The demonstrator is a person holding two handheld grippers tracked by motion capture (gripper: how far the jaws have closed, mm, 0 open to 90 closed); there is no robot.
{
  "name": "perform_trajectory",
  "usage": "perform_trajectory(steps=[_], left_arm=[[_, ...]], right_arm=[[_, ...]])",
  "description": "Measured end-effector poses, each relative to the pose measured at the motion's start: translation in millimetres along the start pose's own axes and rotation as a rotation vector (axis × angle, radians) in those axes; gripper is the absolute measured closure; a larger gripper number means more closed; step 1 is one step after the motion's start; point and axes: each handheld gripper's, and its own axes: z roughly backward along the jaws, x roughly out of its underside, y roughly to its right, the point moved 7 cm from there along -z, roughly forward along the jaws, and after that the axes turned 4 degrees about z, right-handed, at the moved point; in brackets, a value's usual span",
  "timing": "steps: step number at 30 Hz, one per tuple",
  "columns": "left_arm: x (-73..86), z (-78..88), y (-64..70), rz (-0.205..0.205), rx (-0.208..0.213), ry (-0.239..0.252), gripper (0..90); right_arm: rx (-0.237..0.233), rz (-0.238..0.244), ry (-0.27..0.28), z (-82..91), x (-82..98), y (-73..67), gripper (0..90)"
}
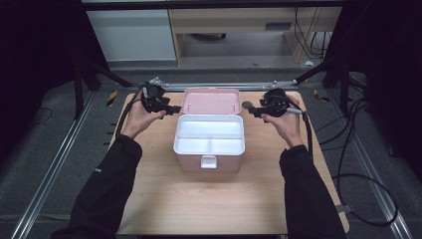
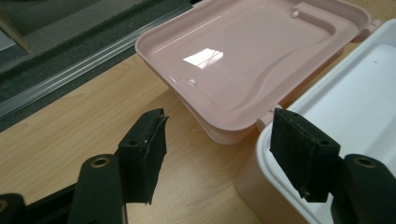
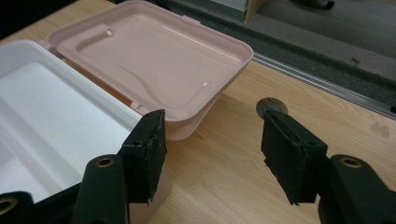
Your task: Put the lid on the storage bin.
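Between the two sets of fingers, nearest the person, sits the pink box on the wooden surface, its white tray with divided compartments exposed and its latch tab facing the person. Beyond the tray, the pink lid lies thrown back, tilted with its hollow inside up. Left fingers stand apart with nothing pressed between them; in the left gripper view the near corner of the lid and the corner of the box lie in the gap just ahead of the pads, untouched. Right fingers are likewise spread and grip nothing, the lid's corner just ahead of the one pad and a small round grey mark on the surface just beyond the other. Farther off, past the surface's back edge, runs a metal rail.
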Motion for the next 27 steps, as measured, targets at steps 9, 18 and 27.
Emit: perform_trajectory(steps=[9,18,27], left_arm=[[-6.5,-16.5,-7.5,0.036,-0.016,0.051,35.0],[-1.1,-47.7,-16.8,0.089,-0.015,0.042,33.4],[3.1,-67.9,-18.3,0.118,0.003,0.029,32.7]], right_arm=[[0.015,0.008,0.005,-25.2,-14.7,0.7,38.8],[0.006,-0.035,0.015,-61.9,-18.3,1.6,39.1],[-0.018,-0.056,-0.025,-90.3,-5.7,-1.0,39.4]])
